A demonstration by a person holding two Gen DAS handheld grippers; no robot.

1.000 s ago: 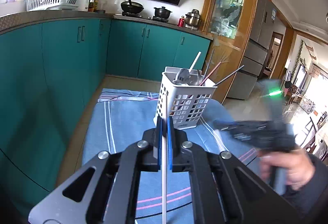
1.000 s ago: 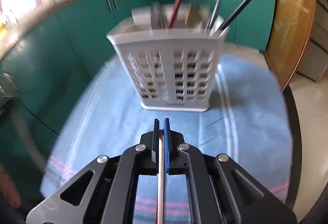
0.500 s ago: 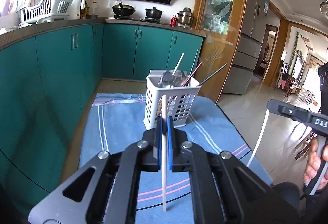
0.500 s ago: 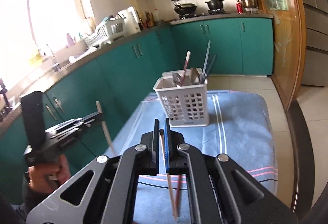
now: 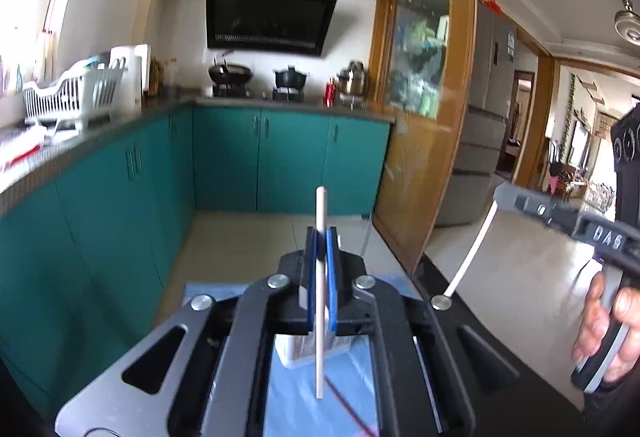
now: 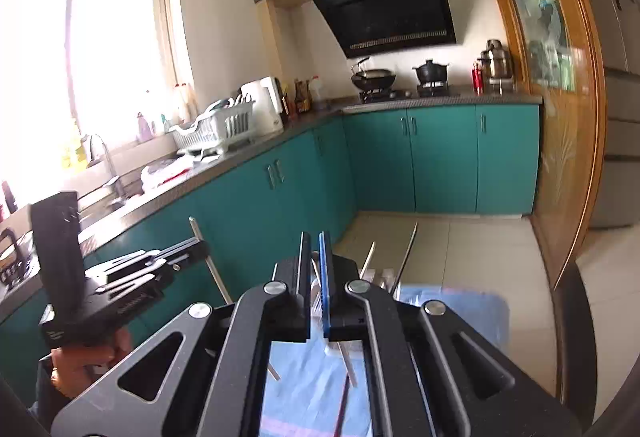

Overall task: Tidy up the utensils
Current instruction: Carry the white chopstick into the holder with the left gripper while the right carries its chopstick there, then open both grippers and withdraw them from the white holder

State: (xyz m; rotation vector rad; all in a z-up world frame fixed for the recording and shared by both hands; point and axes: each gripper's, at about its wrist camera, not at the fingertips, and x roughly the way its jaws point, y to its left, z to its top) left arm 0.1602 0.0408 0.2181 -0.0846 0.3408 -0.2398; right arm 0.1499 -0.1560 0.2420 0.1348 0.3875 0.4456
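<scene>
Both grippers raised over the table, one chopstick in each.

Left gripper [image 5: 321,237] clamped on a white chopstick [image 5: 320,289], held near upright. Right gripper [image 6: 315,241] nipped narrow on a pale chopstick [image 6: 345,357], slanting down. White utensil basket [image 5: 298,351] below on blue cloth [image 6: 476,311], mostly hidden behind the grippers.

A home kitchen: teal cabinets [image 6: 440,157], range hood [image 6: 388,13] (pots below), dish rack [image 6: 216,129].

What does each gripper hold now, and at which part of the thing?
The left gripper holds a white chopstick, clamped near its middle. The right gripper also holds a chopstick, gripped near its upper end.
</scene>
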